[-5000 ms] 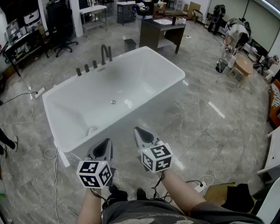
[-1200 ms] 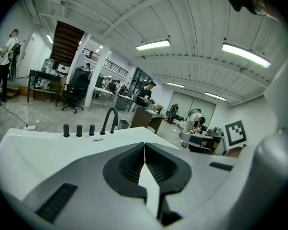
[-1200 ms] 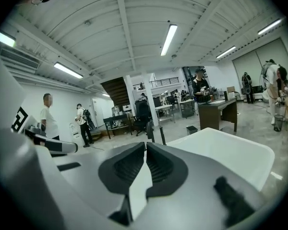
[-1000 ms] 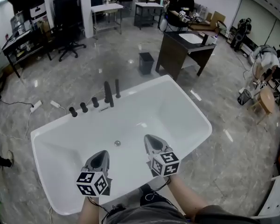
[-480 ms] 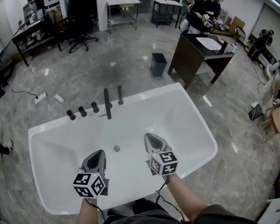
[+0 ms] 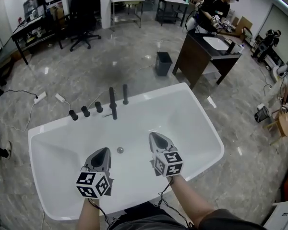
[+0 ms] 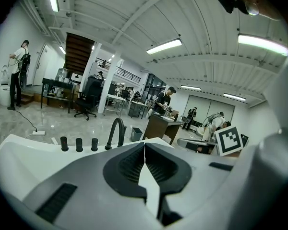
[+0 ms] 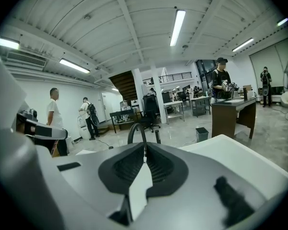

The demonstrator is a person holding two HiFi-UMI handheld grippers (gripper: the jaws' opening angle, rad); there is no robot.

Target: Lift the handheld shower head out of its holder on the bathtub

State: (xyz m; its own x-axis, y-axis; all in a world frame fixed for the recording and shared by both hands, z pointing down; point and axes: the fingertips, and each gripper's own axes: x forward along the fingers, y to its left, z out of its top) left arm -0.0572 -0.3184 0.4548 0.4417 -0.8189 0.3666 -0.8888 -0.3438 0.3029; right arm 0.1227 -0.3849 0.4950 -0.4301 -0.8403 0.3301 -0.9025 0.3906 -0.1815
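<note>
Handheld shower head (image 6: 125, 94) stands just right of the spout (image 6: 113, 103) on the bathtub (image 6: 153, 96) rim. It's likely stiff and slick, so I'd pinch its shaft. Left gripper (image 6: 103, 152) and right gripper (image 6: 154, 138) are both clenched, empty.

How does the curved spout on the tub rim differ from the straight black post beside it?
The spout arches over and stands taller; the straight post is plain and shorter. The spout sits next to the three knobs; the post stands beyond it. Both are black, on the bathtub rim.
</note>
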